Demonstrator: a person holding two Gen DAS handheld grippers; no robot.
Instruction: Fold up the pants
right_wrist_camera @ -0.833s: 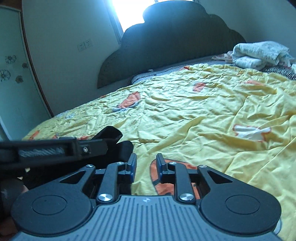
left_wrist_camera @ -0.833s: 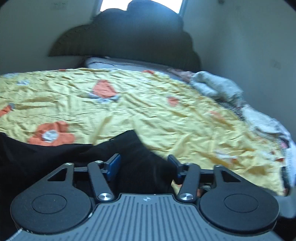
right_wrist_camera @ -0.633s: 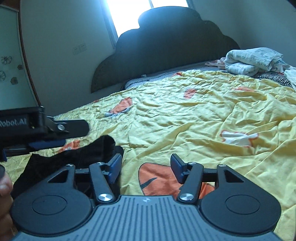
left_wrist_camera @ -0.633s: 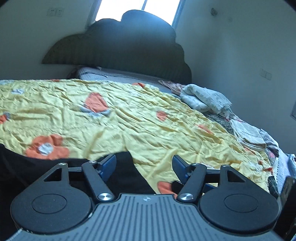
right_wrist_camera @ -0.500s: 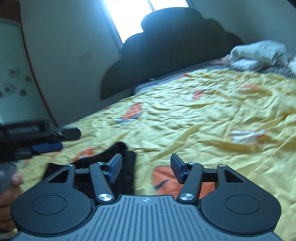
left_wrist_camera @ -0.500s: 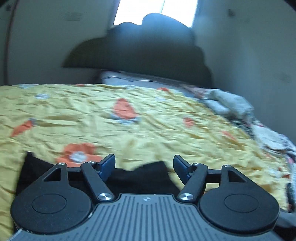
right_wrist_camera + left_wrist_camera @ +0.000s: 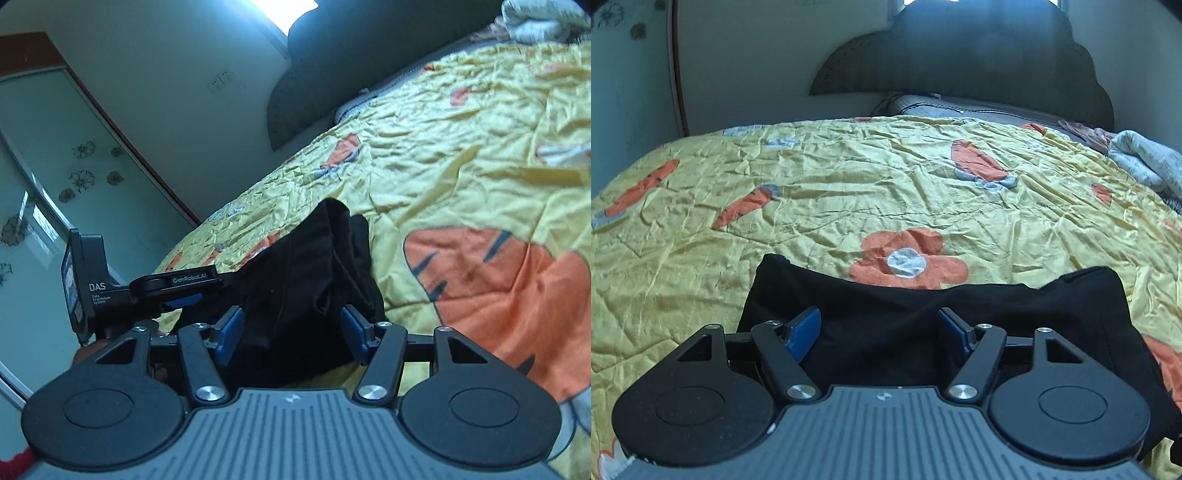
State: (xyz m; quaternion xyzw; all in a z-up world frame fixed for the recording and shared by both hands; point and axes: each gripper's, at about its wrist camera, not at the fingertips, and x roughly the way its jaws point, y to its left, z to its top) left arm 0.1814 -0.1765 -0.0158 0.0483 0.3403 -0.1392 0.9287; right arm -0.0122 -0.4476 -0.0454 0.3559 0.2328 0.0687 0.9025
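1. I see the bed (image 7: 849, 192), yellow cover, bare beyond the garment.
2. Pants (image 7: 923, 317) lie bunched at the near edge; I judge folding partly done, not squared.
3. Left claw (image 7: 879, 328) and right claw (image 7: 291, 332): both spread wide, holding nothing.

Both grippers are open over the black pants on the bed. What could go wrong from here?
1. The black pants lie bunched in thick folds, so the right gripper may pinch several layers at once and spoil the fold.
2. The yellow bedspread is loose and wrinkled; the left gripper, open above the pants, might catch it together with the pants.
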